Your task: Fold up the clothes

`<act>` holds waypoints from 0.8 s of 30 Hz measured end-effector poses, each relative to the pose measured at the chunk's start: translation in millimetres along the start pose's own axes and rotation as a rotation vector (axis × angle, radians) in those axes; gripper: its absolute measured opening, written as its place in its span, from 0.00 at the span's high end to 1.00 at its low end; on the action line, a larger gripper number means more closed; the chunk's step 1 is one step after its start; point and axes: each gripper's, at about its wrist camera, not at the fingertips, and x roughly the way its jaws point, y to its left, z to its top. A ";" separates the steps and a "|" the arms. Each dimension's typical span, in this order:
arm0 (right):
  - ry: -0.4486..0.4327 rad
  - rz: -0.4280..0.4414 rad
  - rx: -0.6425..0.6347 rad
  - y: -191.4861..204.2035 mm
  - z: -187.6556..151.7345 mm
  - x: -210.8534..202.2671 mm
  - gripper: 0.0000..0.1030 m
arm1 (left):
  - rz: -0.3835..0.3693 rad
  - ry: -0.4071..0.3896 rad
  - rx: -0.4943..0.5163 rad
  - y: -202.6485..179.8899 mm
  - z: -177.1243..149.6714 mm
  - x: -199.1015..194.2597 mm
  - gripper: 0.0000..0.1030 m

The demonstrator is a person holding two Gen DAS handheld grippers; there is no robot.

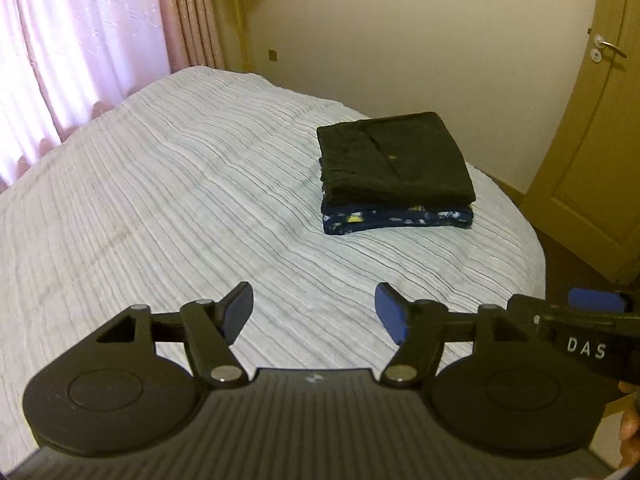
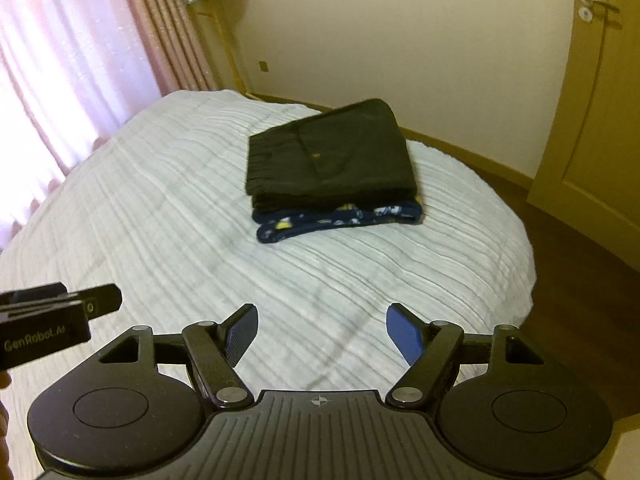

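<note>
**A:** Start at your hands. Your left gripper (image 1: 314, 312), black with blue pads, has its jaws spread wide with nothing between them, only bedspread below. Your right gripper (image 2: 322, 330) is the same: jaws released, empty. The two sit side by side, each one's body showing at the edge of the other's view.

**B:** And what lies under them?

**A:** The white ribbed quilted bedspread (image 1: 168, 184), bare on the near side of the stack. No loose garment shows in either view.

**B:** Where are the clothes, then?

**A:** Past both grippers, well apart from them, sits the stack: a black folded garment with an elasticated waistband (image 1: 394, 158) resting squarely on a navy folded garment with a yellow and white print (image 1: 396, 220). From your left gripper the stack lies ahead and to the right; from your right gripper (image 1: 592, 320) it lies almost straight ahead. So your right hand looks the nearer one. The stack's folded edges face you, its long side running across your view.

**B:** Beyond the stack?

**A:** The cream wall (image 2: 400, 40), pink curtains (image 2: 80, 60) to the stack's left, a yellowish door (image 2: 600, 100) to its right. I judge the folding done for these two pieces.
</note>
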 end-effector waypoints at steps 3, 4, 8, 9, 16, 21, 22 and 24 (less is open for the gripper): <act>0.004 -0.023 -0.018 10.3 -13.0 -21.1 0.28 | -0.003 -0.007 0.006 -2.4 -9.7 -19.7 0.35; 0.006 -0.026 -0.019 12.0 -16.5 -25.9 0.28 | -0.007 -0.005 0.009 -4.0 -12.8 -23.9 0.35; 0.016 -0.039 0.008 12.8 -29.6 -42.7 0.28 | -0.024 0.003 0.014 -10.4 -21.0 -36.9 0.35; 0.017 -0.036 0.022 11.2 -32.3 -45.9 0.28 | -0.027 0.003 0.018 -12.0 -21.6 -39.3 0.35; 0.030 -0.055 0.099 -3.2 -31.9 -59.7 0.28 | -0.028 0.018 0.038 -21.5 -23.2 -43.5 0.35; 0.033 -0.083 0.107 -8.7 -30.6 -60.7 0.28 | -0.035 0.035 0.045 -30.7 -22.0 -36.6 0.35; 0.036 -0.082 0.112 -10.5 -30.8 -60.2 0.28 | -0.038 0.035 0.048 -32.9 -21.4 -35.6 0.35; 0.043 -0.091 0.126 -14.2 -30.4 -58.6 0.28 | -0.034 0.034 0.054 -37.9 -19.6 -33.9 0.35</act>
